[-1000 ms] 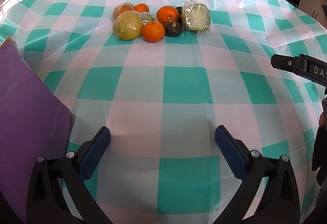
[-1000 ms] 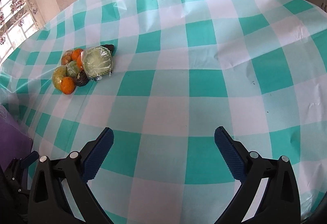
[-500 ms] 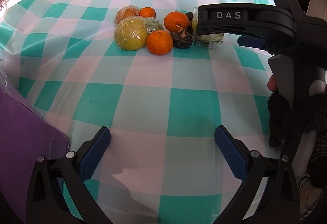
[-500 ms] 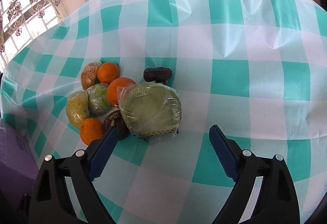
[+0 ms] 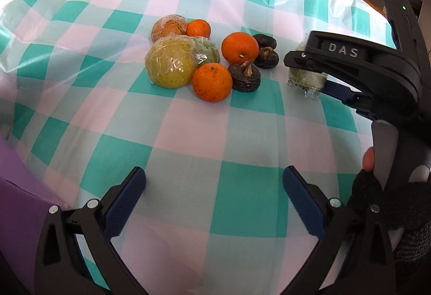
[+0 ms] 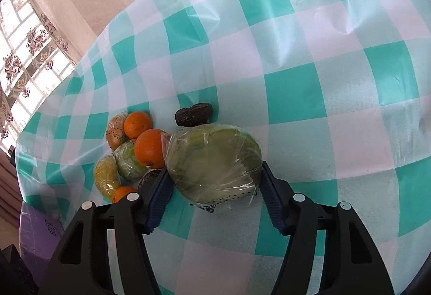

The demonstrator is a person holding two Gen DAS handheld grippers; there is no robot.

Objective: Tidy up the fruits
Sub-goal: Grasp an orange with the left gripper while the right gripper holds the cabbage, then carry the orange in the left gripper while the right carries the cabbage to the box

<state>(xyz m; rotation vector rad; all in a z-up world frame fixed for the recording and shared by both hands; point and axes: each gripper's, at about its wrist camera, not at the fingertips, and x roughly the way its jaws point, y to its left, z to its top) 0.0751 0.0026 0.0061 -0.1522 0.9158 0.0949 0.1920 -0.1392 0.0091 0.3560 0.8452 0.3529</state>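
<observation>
Fruits, one heap, lying on the surface (image 5: 188, 138), which is covered with a teal-and-white checked plastic cloth. Largest item: wrapped green fruit (image 6: 214, 164), round, pale green, sealed in clear film with a printed label at its near edge, set at the right end of the heap; the right claw (image 6: 215, 198) brackets it, one blue ribbed pad against each side, the jaws drawn in to the fruit's width; whether they press hard or merely touch cannot be told. In the left wrist view this same claw (image 5: 309, 71) shows side-on, with the fruit mostly hidden behind it. Next: wrapped yellow-green fruit (image 5: 171, 63), film-covered, at the left front of the heap, touching a smaller wrapped green fruit (image 5: 206, 51) behind it. Wrapped brown-orange fruit (image 5: 168, 27), at the back left. Oranges, three: front orange (image 5: 212, 82), middle orange (image 5: 239, 47), small back orange (image 5: 198, 28). Dark wrinkled fruits, three: one with a stalk (image 5: 244, 76) beside the front orange, two more (image 5: 265, 54) just behind it. Left claw (image 5: 214, 203), jaws spread wide, nothing between them, held over bare cloth well short of the heap. Purple box (image 5: 16, 187), at the left edge of the surface.
</observation>
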